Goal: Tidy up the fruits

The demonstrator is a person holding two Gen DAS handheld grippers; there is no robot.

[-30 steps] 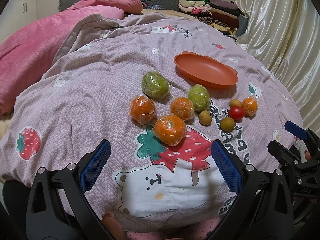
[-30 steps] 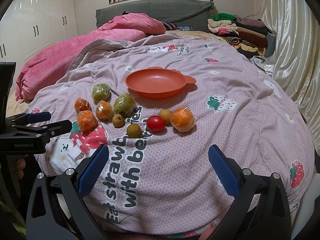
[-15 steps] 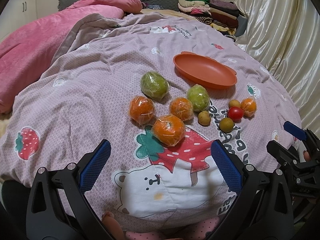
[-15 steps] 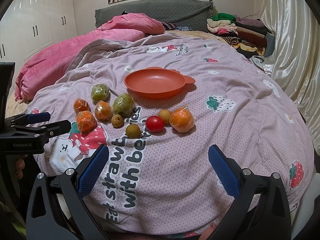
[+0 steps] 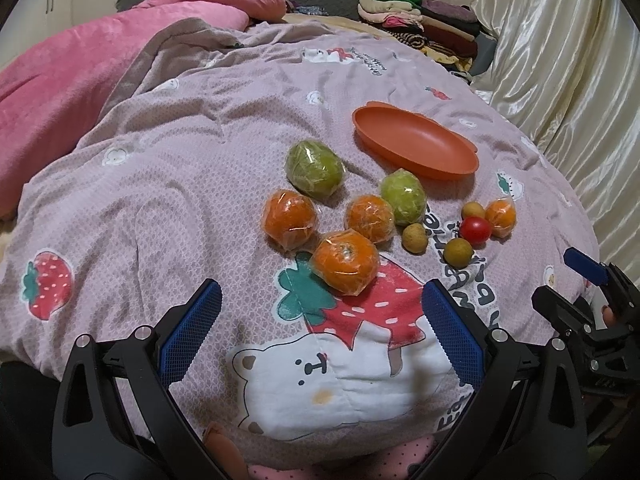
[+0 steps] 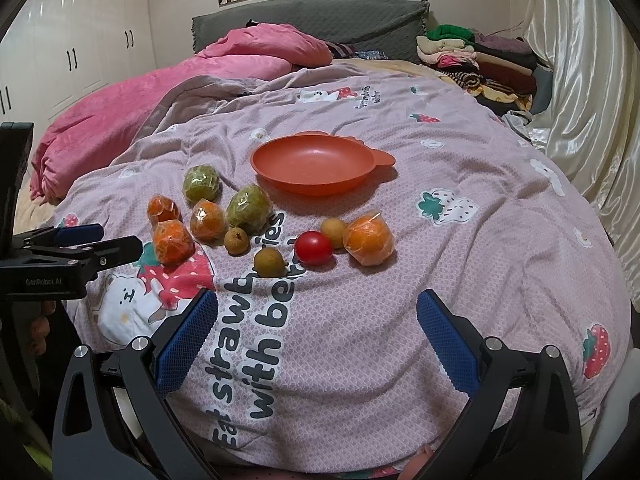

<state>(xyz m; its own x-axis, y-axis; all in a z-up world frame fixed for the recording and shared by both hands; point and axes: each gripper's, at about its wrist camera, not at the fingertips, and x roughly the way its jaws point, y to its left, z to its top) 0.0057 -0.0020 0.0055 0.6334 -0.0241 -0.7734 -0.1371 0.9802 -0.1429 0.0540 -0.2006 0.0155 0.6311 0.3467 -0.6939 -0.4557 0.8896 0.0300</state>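
Left gripper (image 5: pixel 320 322) low over quilt (image 5: pixel 168 200), jaws wide apart, nothing between them. Ahead on quilt: 4 wrapped oranges, nearest one (image 5: pixel 346 266) just beyond the blue pads (image 5: pixel 190 330). 2 wrapped green fruits (image 5: pixel 314 168) behind. 3 small brown fruits and 1 red tomato (image 5: pixel 475 230) to the right. Orange dish (image 5: pixel 414 145) beyond, holding nothing. Right gripper (image 5: pixel 576 280) at right edge, jaws parted.

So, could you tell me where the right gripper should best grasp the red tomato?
Probably from above, jaws across the red tomato front to back: a small brown fruit crowds its right. The open right gripper hovers nearest.
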